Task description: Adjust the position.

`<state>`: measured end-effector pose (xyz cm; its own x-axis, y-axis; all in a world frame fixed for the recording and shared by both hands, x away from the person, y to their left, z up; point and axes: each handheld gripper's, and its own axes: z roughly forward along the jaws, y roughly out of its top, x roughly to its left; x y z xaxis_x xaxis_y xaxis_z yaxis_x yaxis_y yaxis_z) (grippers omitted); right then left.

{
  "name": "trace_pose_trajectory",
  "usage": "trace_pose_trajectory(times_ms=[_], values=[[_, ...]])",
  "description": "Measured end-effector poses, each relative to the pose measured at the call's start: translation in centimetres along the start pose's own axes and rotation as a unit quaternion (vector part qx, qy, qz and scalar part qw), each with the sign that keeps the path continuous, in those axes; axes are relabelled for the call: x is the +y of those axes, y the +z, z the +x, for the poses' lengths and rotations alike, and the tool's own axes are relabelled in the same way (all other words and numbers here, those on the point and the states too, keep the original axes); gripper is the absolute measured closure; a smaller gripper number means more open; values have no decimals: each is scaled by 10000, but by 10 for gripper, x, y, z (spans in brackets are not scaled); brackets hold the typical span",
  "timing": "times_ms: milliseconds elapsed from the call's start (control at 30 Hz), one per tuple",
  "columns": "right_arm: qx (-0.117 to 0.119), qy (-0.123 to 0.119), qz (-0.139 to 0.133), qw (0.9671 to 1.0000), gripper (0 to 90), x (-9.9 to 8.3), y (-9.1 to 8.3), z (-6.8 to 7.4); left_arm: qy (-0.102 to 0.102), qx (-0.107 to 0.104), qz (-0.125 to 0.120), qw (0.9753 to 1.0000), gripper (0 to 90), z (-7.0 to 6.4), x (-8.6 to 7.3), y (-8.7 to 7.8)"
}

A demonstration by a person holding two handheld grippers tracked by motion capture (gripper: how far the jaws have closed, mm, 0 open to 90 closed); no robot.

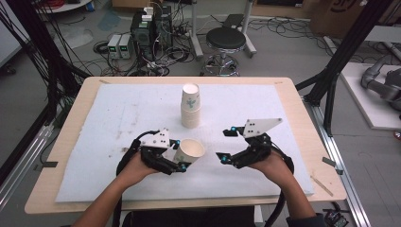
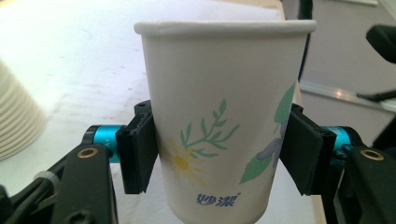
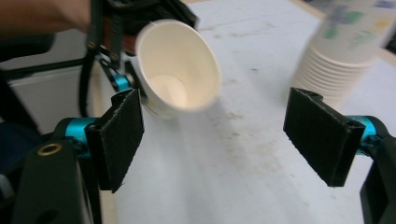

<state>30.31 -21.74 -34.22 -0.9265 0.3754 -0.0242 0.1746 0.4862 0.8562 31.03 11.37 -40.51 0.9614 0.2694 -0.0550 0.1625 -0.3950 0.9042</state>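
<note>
Paper cup [image 1: 190, 151], white with a printed green sprig, a yellow flower and blue characters near its base: held off the pad [image 1: 94, 156] by the left gripper [image 1: 178, 155], near the front of the table [image 1: 71, 101]. In the high view it is tilted, its mouth turned up and toward the right gripper [image 1: 228, 144]. In the left gripper view the cup [image 2: 219, 121] stands between the two black pads [image 2: 137, 156], which press its wall on either side below mid-height; jaws clamped on the cup. In the right gripper view the same cup [image 3: 180, 70] shows its bare white inside, mouth facing that camera, with the left gripper [image 3: 123, 74] behind it.

Right gripper: jaws wide apart, nothing between them (bare pad below). It sits just beside the cup on its right, not touching. One black pad [image 3: 324, 135] shows at each side of its own view.

Stack [image 1: 191, 108] of like cups: upright near the middle of the pad, beyond both grippers, apart from the held cup. Its ribbed rims show at the left edge of the left gripper view [image 2: 16, 116] and at the upper right of the right gripper view [image 3: 336, 60], blurred.

Pad: white, soft-looking, marked with grey smudges, covering most of the wooden table.

Stool [image 1: 226, 40]: black, round, on the floor behind the table, among cables.
</note>
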Motion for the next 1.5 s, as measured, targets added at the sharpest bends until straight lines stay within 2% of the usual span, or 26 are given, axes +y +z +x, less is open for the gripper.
trace_pose_trajectory(times_ms=[33, 67, 133, 167, 233, 267, 300, 333, 367, 400, 433, 467, 500, 533, 567, 633, 667, 700, 733, 900, 1033, 1133, 1200, 1500], values=[[0, 0, 0, 10000, 205, 0, 0, 0, 0, 0, 0, 10000, 347, 0, 0, 0], [-237, 28, -96, 9997, 205, -8, -4, 0, -50, 109, -151, 9998, 347, 2, -4, -6], [-283, 87, -139, 9995, 206, -12, -6, -1, -84, 149, -227, 9996, 348, 3, -6, -8], [-452, 136, -190, 9987, 205, -19, -9, -2, -138, 291, -416, 9986, 348, 4, -10, -13], [-525, 171, -198, 9983, 206, -23, -11, -2, -147, 344, -482, 9981, 348, 5, -12, -15], [-695, 210, -230, 9971, 205, -31, -13, -2, -179, 462, -627, 9968, 348, 7, -16, -20], [-695, 210, -230, 9971, 205, -31, -13, -2, -179, 462, -627, 9968, 348, 7, -16, -20], [-856, 301, -214, 9956, 205, -40, -15, -2, -199, 636, -739, 9950, 348, 8, -18, -24], [-856, 301, -214, 9956, 205, -40, -15, -2, -199, 636, -739, 9950, 348, 8, -18, -24], [-1070, 359, -187, 9934, 206, -50, -16, -4, -249, 750, -899, 9928, 348, 10, -21, -29], [-1070, 359, -187, 9934, 206, -50, -16, -4, -249, 750, -899, 9928, 347, 10, -21, -29], [-1234, 416, -184, 9913, 205, -59, -18, -6, -255, 809, -960, 9918, 347, 11, -22, -32], [-1234, 416, -184, 9913, 205, -59, -18, -6, -264, 869, -1024, 9906, 347, 11, -22, -33], [-1412, 507, -223, 9884, 205, -67, -20, -7, -286, 980, -1207, 9874, 346, 12, -23, -38], [-1412, 507, -223, 9884, 205, -67, -20, -7, -286, 980, -1207, 9874, 345, 12, -23, -38], [-1619, 579, -329, 9846, 206, -76, -22, -8, -315, 1100, -1418, 9833, 343, 14, -24, -43], [-1700, 690, -328, 9825, 206, -85, -24, -10, -329, 1125, -1543, 9810, 343, 14, -25, -46], [-1750, 695, -339, 9815, 206, -87, -24, -10, -329, 1125, -1543, 9810, 343, 14, -25, -46], [-1789, 743, -342, 9805, 206, -91, -26, -10, -312, 1166, -1603, 9797, 342, 15, -25, -48], [-1912, 823, -407, 9773, 206, -94, -28, -13, -320, 1185, -1640, 9788, 339, 15, -27, -49], [-1955, 837, -457, 9761, 207, -93, -27, -13, -286, 1245, -1614, 9786, 335, 16, -29, -50], [-1973, 803, -466, 9759, 206, -93, -26, -14, -343, 1241, -1628, 9782, 333, 17, -32, -51], [-2044, 836, -484, 9741, 206, -94, -25, -13, -325, 1261, -1631, 9780, 331, 18, -33, -51], [-1997, 852, -485, 9749, 206, -94, -24, -12, -226, 1340, -1586, 9779, 326, 19, -33, -49]])
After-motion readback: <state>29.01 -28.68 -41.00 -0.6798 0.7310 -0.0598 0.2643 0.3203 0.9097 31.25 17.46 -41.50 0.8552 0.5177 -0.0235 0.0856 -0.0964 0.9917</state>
